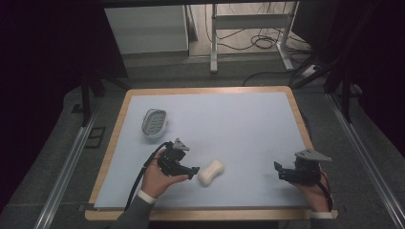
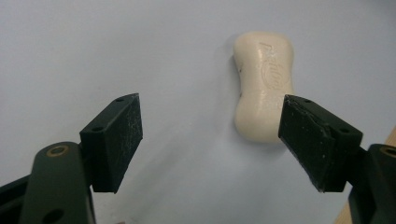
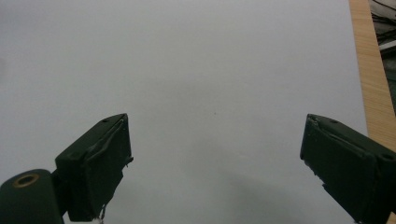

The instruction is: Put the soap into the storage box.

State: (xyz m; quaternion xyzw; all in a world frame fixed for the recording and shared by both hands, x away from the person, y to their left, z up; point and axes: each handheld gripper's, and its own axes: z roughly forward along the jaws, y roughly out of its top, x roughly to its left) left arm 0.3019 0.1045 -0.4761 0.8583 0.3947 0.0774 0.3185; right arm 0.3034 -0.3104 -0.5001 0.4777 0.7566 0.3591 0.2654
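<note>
A cream soap bar (image 1: 211,172) lies low centre of the frame on the pale worktop (image 1: 239,124), just beside the left gripper (image 1: 193,171), whose fingers (image 2: 116,140) are spread. The right gripper (image 1: 278,171), lower right, has its fingers (image 3: 100,163) spread over bare worktop. A white soap dish (image 1: 154,122) sits upper left.

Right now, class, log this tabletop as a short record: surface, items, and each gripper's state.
surface: pale blue mat on a wood-edged table
soap bar: cream, lying flat, near front, untouched
soap dish: white, far left, empty
left gripper: jaws open, beside the soap
right gripper: jaws open over bare mat, front right
</note>
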